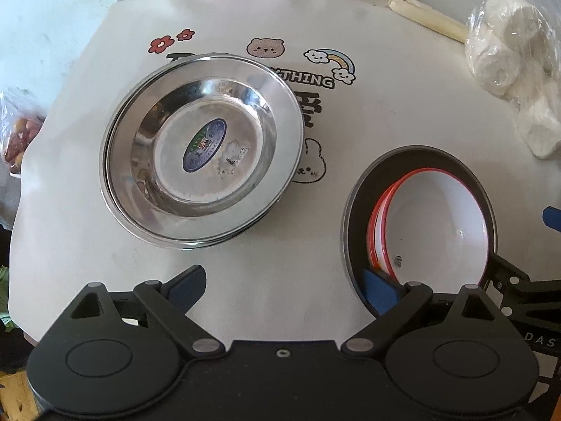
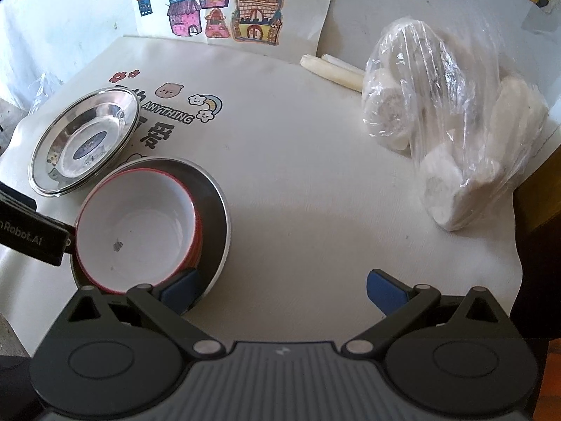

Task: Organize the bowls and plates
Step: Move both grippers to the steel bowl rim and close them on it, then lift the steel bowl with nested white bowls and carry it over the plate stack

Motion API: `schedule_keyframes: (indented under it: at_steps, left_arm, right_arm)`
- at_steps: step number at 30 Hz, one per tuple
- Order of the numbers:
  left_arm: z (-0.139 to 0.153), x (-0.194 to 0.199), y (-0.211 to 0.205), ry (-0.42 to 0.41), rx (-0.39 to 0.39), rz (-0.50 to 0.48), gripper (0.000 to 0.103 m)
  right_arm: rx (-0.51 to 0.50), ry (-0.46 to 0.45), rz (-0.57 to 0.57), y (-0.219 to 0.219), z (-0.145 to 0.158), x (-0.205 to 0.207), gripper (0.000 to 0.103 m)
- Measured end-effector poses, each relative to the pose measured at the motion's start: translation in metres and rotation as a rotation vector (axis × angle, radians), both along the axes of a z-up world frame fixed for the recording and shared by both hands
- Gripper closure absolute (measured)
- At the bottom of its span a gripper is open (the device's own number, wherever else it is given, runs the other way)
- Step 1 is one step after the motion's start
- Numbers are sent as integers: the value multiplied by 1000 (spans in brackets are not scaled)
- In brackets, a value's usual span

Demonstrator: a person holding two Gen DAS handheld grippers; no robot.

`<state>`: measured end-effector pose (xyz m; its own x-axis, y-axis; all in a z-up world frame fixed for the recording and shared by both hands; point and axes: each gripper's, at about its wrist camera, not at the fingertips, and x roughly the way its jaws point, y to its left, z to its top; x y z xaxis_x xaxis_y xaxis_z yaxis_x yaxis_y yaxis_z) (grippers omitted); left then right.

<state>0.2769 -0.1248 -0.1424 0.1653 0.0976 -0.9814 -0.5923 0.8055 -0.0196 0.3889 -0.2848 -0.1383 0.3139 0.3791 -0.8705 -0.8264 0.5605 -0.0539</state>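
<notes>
Steel plates (image 1: 201, 147) sit stacked at the left of a cartoon-printed cloth (image 1: 315, 263) covering the counter, while two red-rimmed white bowls (image 1: 434, 224), nested one in the other, rest inside a dark round pan (image 1: 354, 189) just to their right. The left gripper (image 1: 284, 287) hangs low at the near edge with its jaws spread wide and nothing between them; its right blue pad reaches over the pan's near rim beside the bowls, though contact cannot be confirmed. The right gripper (image 2: 280, 289) is likewise wide open and empty, its left pad at the pan's near edge and its right pad over bare cloth. The plates are polished, mirror-bright, with a broad flat rim, a shallow well and an oval label at the centre of the top one; they are likely rigid, fairly light and slippery, so the flat rim looks the best place to pinch, taken squarely to keep it from sliding out. The bowls show glossy white interiors and thin red lips; they appear stiff, smooth, light and possibly chippable, and a grip across the wall at the rim seems safest. A clear plastic bag of white rolls (image 2: 452, 133) stands at the far right, well apart from the dishes, near pale sticks (image 2: 329, 70) and a drawing of houses (image 2: 228, 3).
</notes>
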Motion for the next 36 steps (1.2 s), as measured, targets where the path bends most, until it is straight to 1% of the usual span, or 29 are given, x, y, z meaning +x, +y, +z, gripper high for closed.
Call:
schedule_keyframes:
  at_steps: [3, 5, 6, 10, 13, 16, 17, 20, 21, 23, 25, 31, 34, 36]
  left_arm:
    - [0, -1, 0, -7, -8, 3, 11]
    - [0, -1, 0, -15, -19, 2, 17]
    - [0, 0, -1, -17, -21, -2, 18]
    - [1, 1, -3, -33, -50, -18, 32]
    - [2, 2, -6, -45, -67, -29, 41]
    - [4, 3, -8, -61, -80, -41, 51]
    - [4, 3, -9, -68, -83, -47, 55]
    - [4, 2, -9, -89, -102, -50, 63]
    - [5, 3, -10, -90, -108, -49, 64]
    - [5, 5, -10, -90, -118, -56, 71]
    - [5, 7, -11, -94, -126, -63, 75]
    - [5, 9, -12, -89, -128, -73, 75]
    - [4, 12, -13, -86, -127, -88, 76]
    - [3, 13, -14, -88, -142, -94, 81]
  right_arm:
    - [0, -6, 6, 0, 0, 0, 0]
    - [1, -1, 2, 0, 0, 0, 0]
    - [3, 1, 1, 0, 0, 0, 0]
    - [14, 14, -4, -2, -1, 2, 1]
    - [31, 55, -14, -4, -1, 5, 7]
    - [45, 74, -9, -5, 0, 5, 13]
    - [50, 76, -4, -6, 0, 4, 17]
    - [64, 89, 16, -5, 2, 2, 26]
    - [67, 94, 23, -5, 2, 1, 32]
    - [76, 108, 29, -4, 3, 1, 37]
    - [86, 133, 18, -6, 2, 3, 40]
    - [95, 187, -3, -6, -1, 8, 41]
    - [129, 238, -9, -7, -2, 10, 57]
    - [149, 252, 1, -6, -1, 7, 76]
